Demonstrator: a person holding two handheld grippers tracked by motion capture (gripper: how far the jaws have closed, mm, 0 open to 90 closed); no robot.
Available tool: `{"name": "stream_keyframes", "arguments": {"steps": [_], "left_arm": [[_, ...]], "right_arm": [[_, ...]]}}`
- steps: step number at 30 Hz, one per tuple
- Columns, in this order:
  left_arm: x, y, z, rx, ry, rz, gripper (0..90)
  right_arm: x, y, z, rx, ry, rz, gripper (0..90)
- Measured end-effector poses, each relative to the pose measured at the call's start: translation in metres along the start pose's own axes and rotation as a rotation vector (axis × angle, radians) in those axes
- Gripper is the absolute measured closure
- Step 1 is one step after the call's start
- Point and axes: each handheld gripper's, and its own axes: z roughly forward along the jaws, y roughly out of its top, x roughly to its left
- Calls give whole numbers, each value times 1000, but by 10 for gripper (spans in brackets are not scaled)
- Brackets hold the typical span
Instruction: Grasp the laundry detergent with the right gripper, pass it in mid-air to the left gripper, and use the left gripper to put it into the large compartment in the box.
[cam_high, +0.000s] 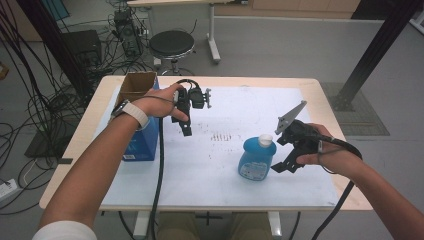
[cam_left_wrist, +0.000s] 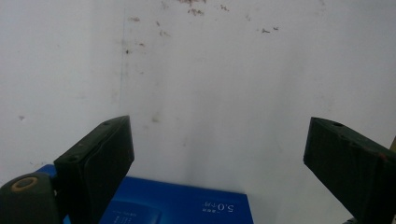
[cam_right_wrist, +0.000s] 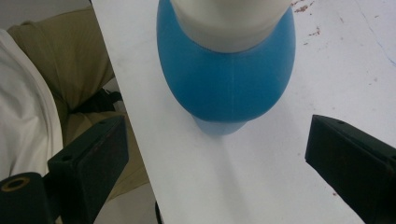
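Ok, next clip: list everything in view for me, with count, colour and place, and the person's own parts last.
bottle: 1, blue with white cap, upright on the sheet, right of centre, just left of the right gripper
box: 1, blue, left part of the table
cardboard box: 1, brown, open top, far left of the table
sheet: 1, white, speckled with brown marks, covers most of the table
table: 1, light wood
stool: 1, black round seat, on the floor beyond the table
left gripper: 1, black, jaws open, held above the sheet beside the blue box
right gripper: 1, black, jaws open, beside the bottle
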Motion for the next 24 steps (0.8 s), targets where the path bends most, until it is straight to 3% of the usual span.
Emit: {"name": "stream_keyframes", "arguments": {"steps": [11, 24], "left_arm": [[0, 0, 1, -3, 0, -2, 90], [-1, 2, 1, -2, -1, 1, 90]], "right_arm": [[-3, -6, 7, -49, 5, -3, 62], [-4, -10, 15, -70, 12, -1, 62]]}}
